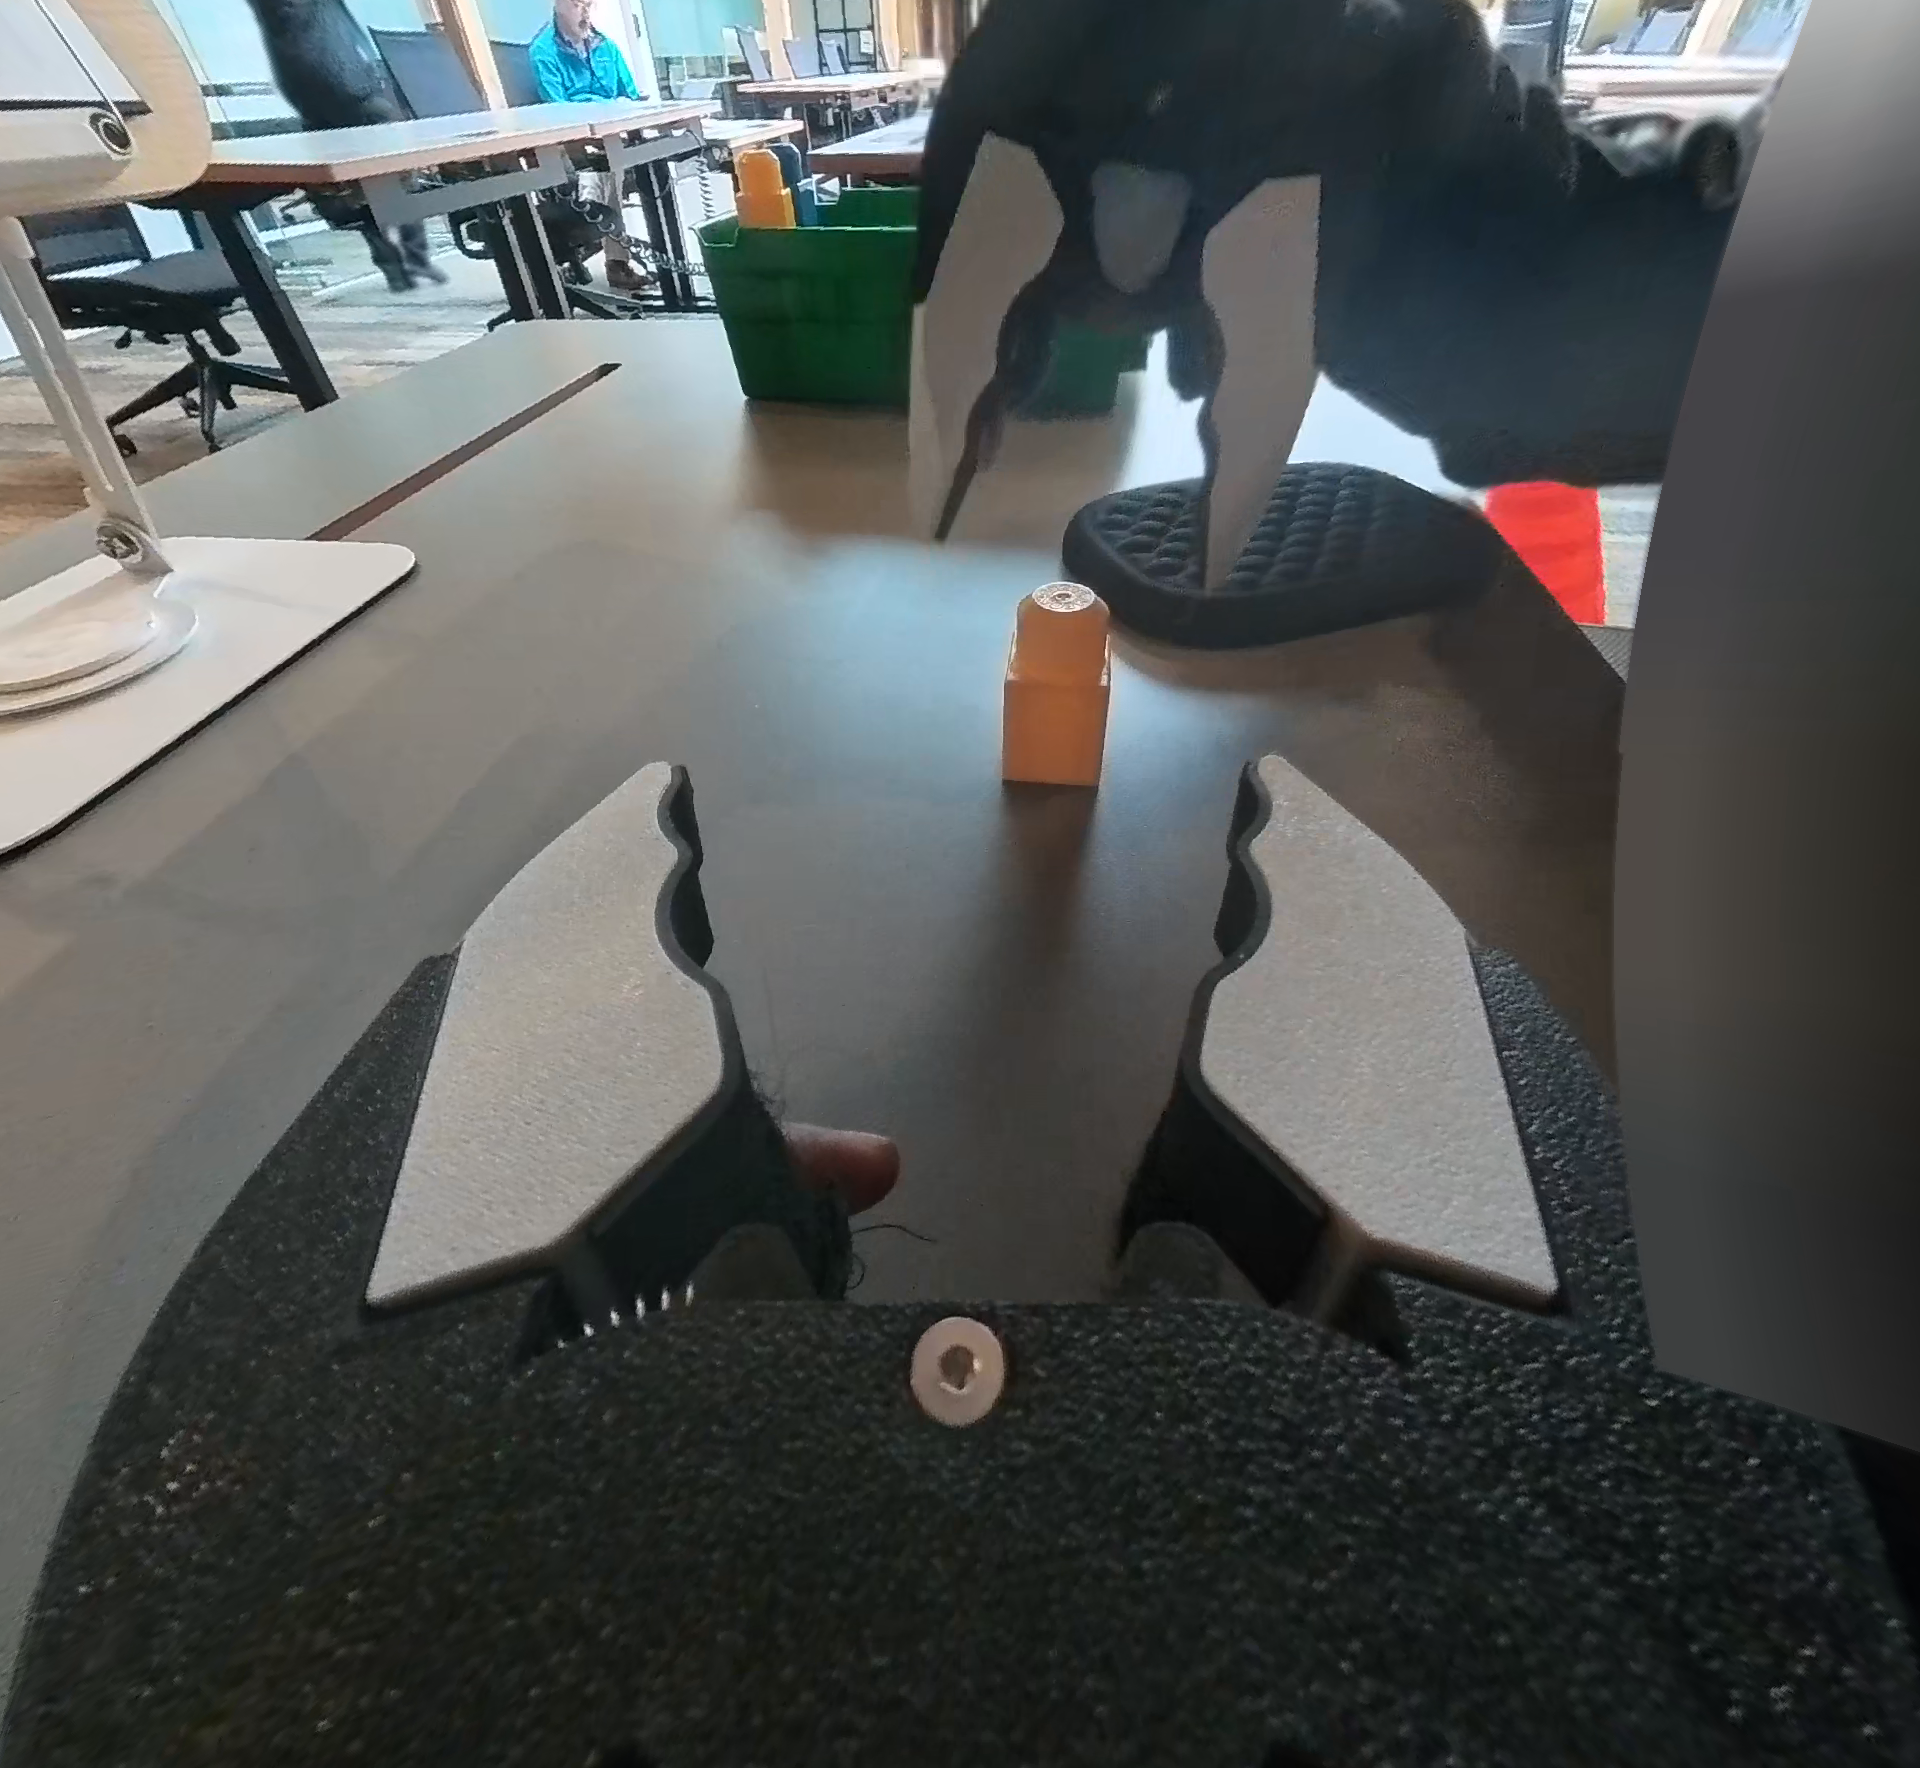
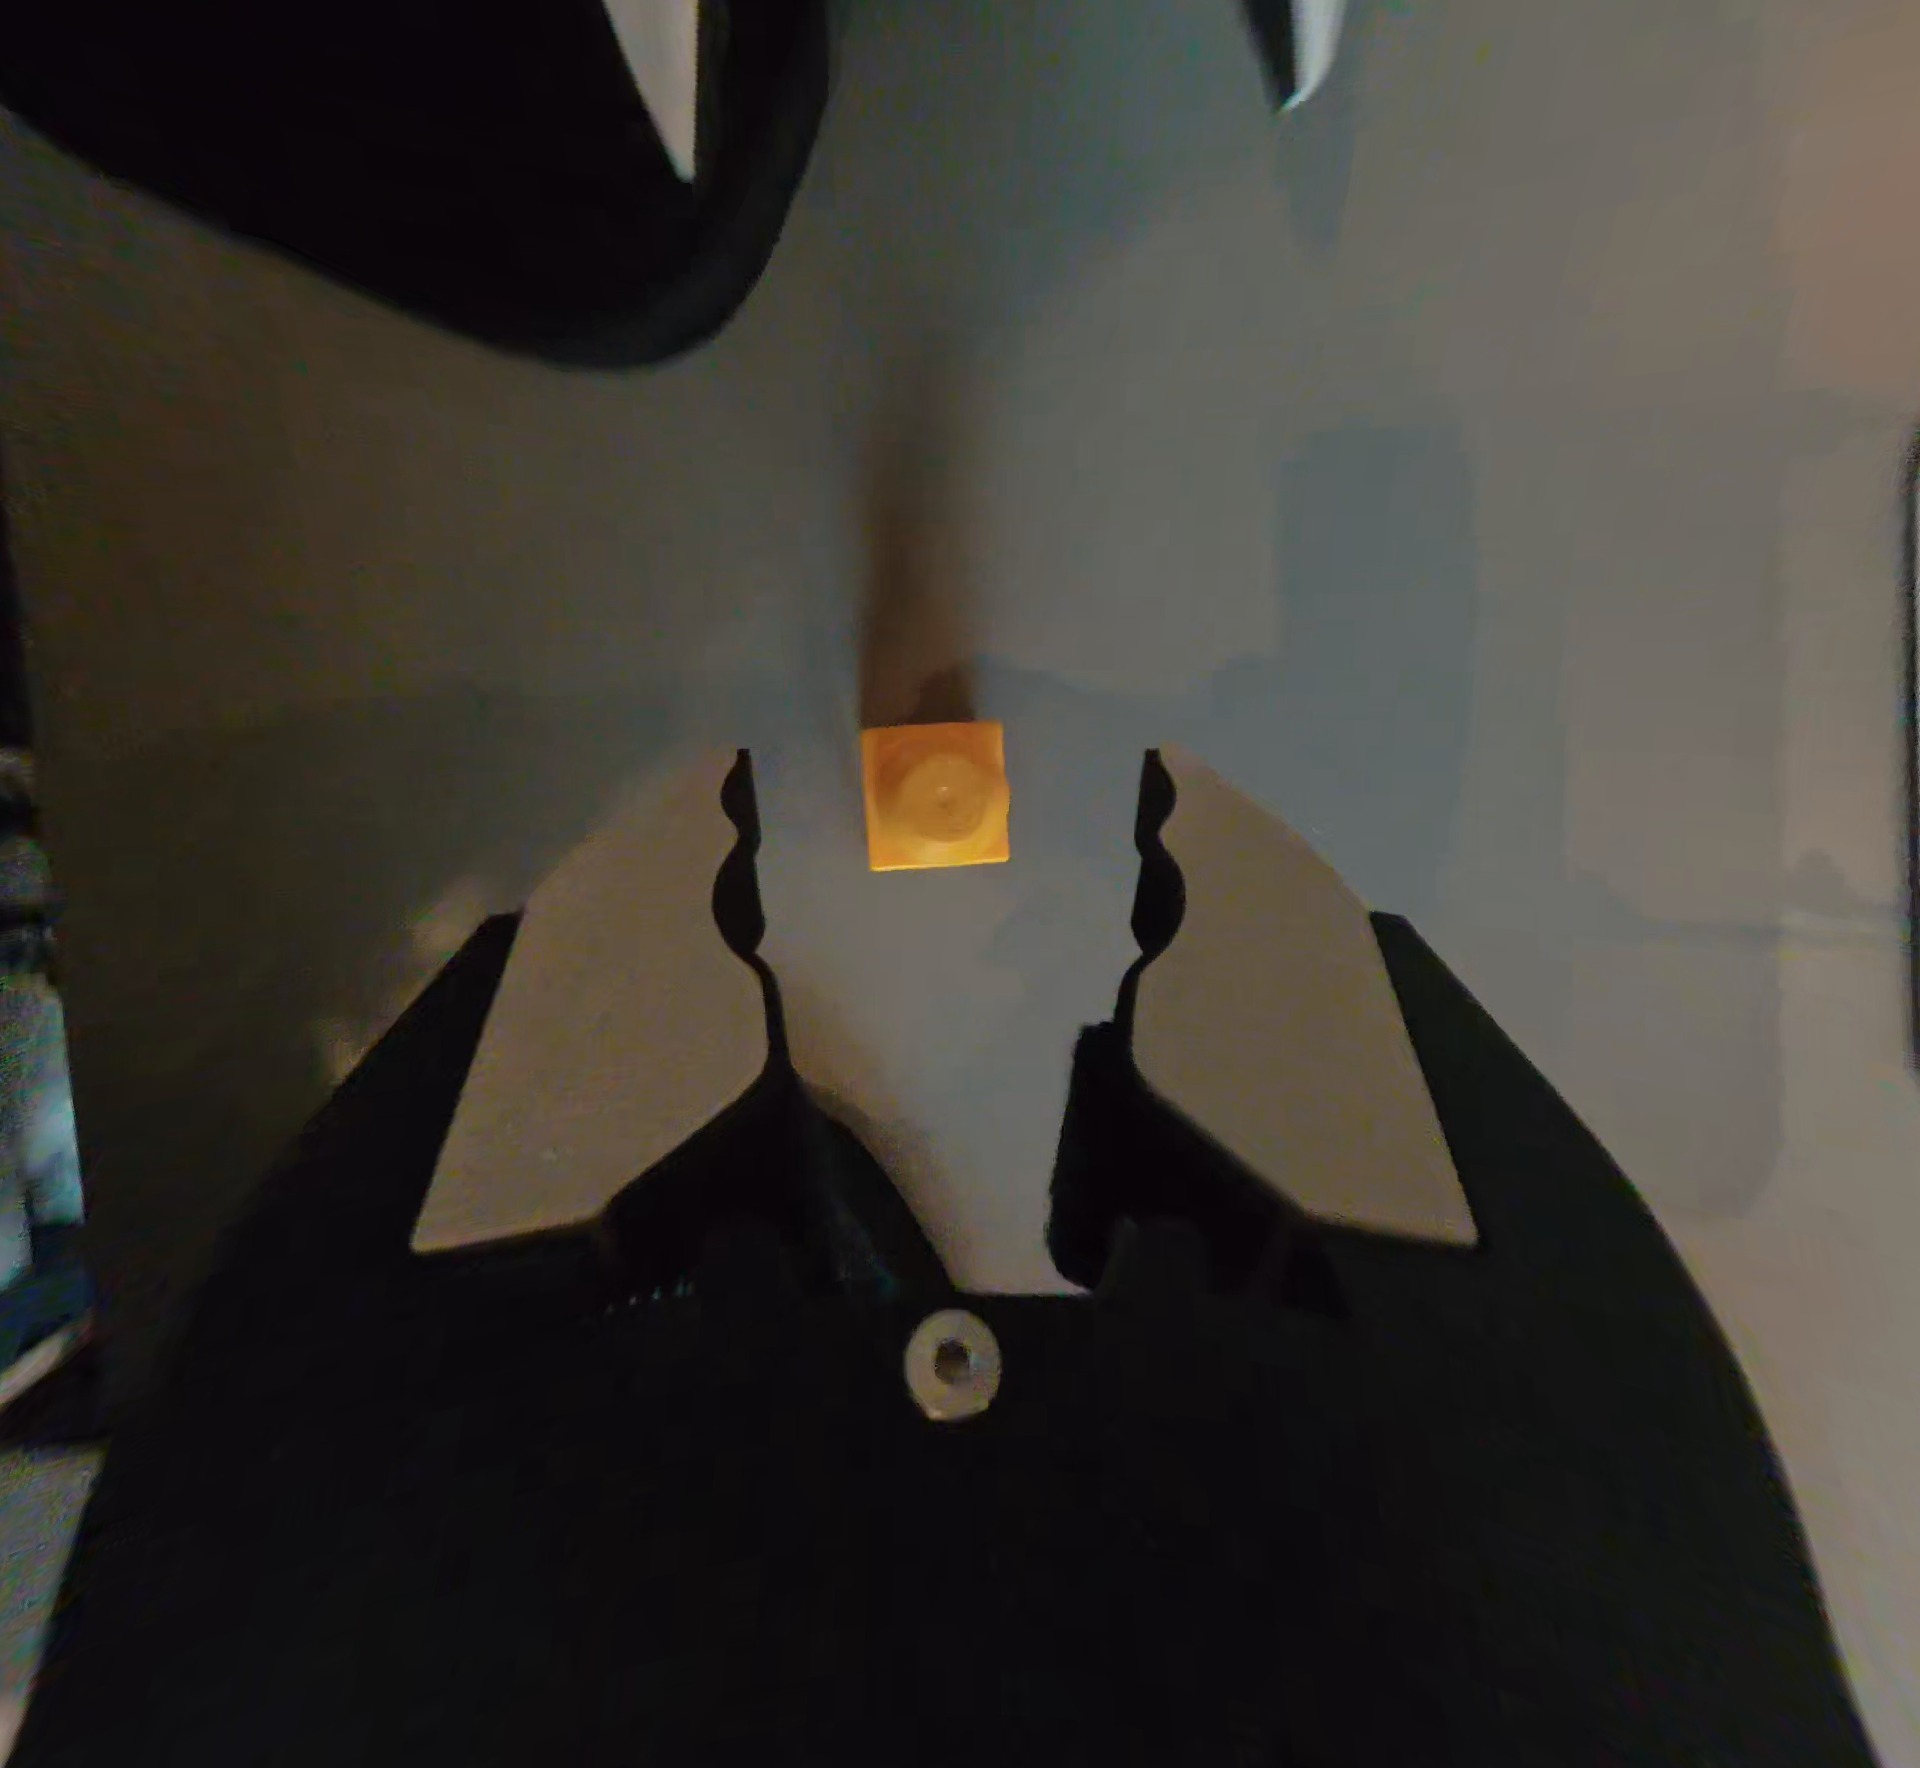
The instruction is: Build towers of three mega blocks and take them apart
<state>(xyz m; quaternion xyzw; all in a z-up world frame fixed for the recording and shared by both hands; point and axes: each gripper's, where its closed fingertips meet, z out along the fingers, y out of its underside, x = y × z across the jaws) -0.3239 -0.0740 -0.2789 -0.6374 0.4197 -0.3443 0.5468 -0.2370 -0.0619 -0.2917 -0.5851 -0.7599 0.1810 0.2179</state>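
Note:
A single orange mega block (image 1: 1054,698) stands upright on the dark table. My left gripper (image 1: 961,783) is open and empty, low over the table, with the block just beyond its fingertips, a little right of centre. My right gripper (image 1: 1081,544) hangs above the block, pointing down, open and empty. In the right wrist view I look straight down on the block (image 2: 935,811), which lies between the right gripper's (image 2: 943,762) open fingertips but well below them. The left gripper (image 2: 987,139) shows at the top of that view.
A green bin (image 1: 821,305) with an orange block (image 1: 767,189) and a blue one stands at the back of the table. A black mesh pad (image 1: 1351,555) lies right of the block. A white monitor stand (image 1: 156,617) is on the left. A red object (image 1: 1548,544) sits at the far right. The grippers' ends are close to 10 centimetres from one another. To the single orange mega block (image 1: 1054,698): right tips about 4 centimetres, left tips about 11 centimetres.

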